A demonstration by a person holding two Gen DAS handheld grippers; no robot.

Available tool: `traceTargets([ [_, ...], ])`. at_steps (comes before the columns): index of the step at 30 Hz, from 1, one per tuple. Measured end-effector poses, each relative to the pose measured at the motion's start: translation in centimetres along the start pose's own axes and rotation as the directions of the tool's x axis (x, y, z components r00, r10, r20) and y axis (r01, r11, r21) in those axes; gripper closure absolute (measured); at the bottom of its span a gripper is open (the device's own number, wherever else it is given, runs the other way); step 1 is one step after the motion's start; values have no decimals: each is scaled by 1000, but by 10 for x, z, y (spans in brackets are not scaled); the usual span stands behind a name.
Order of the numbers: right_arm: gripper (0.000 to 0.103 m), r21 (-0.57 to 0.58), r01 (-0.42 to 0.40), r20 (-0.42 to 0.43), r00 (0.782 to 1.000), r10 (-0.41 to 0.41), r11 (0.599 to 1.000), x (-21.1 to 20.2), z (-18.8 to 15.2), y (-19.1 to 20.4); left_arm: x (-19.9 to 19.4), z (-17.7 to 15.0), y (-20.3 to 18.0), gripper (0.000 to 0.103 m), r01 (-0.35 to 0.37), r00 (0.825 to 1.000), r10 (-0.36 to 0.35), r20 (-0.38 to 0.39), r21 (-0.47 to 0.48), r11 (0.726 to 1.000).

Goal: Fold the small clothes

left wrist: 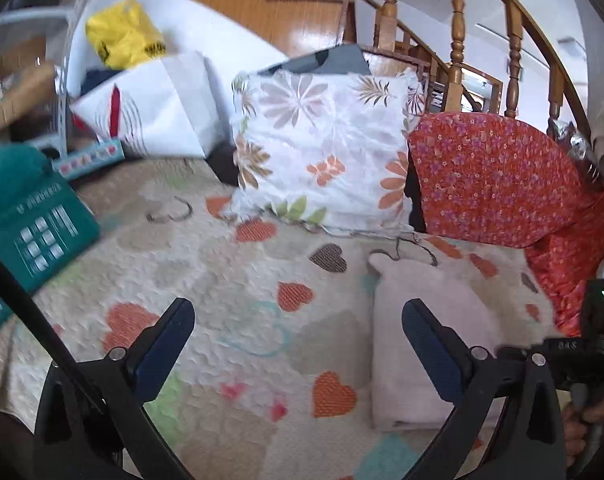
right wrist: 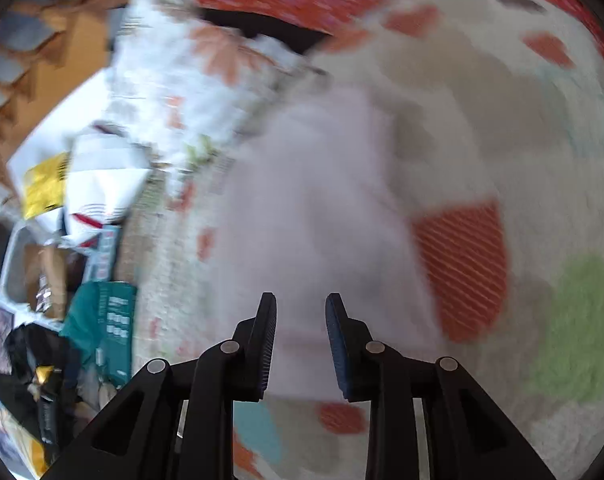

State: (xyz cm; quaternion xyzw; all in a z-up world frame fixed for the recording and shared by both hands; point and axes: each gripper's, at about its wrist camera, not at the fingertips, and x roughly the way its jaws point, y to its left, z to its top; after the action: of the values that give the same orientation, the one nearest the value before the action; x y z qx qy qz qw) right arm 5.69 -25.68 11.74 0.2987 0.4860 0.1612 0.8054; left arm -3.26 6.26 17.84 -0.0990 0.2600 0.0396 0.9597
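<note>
Pale pink garment (left wrist: 425, 344), folded into a compact slab, lying flat on the heart-print quilt (left wrist: 238, 280) toward its right side, short of the far edge where the cushions stand. Looks light, soft and limp: likely to sag and unfold if lifted by a single layer, unlikely to slip on the textured quilt, nothing fragile about it. Best taken at a corner or along the thick folded edge nearest the cameras, pinching all layers together; for another fold, one corner per claw along the same edge.

Left gripper (left wrist: 298, 344) spread as wide as it goes, nothing between the jaws, hovering above the quilt with the garment just beside its right finger. Right gripper (right wrist: 301, 344) narrowed but not closed, a gap visible between the pads, garment (right wrist: 317, 216) directly ahead and below; pads appear clear of the cloth, though motion blur leaves touch uncertain.

Beyond the garment: floral white cushion (left wrist: 321, 152) and red flowered cushion (left wrist: 497, 176) at the far edge, teal package (left wrist: 34, 224) at the left edge, white paper bag (left wrist: 158, 112) behind it, wooden banister (left wrist: 457, 20) further back.
</note>
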Motion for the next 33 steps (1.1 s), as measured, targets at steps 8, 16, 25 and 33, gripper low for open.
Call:
traceTargets([
  [8,74,53,-196,-139,970,201,979,95,-2,18,27,-7,-5,0,-74,995,77,-60,50,996],
  [16,74,28,-216,-335,918,213,976,113,-38,14,16,-6,-7,0,-139,990,137,26,78,987],
  [25,69,-86,-162,-369,922,119,983,87,-54,26,2,-4,-13,0,-150,986,139,96,112,982],
  [33,49,-212,97,-79,990,-116,972,2,-46,16,26,-20,-27,0,-86,994,94,-49,149,985],
])
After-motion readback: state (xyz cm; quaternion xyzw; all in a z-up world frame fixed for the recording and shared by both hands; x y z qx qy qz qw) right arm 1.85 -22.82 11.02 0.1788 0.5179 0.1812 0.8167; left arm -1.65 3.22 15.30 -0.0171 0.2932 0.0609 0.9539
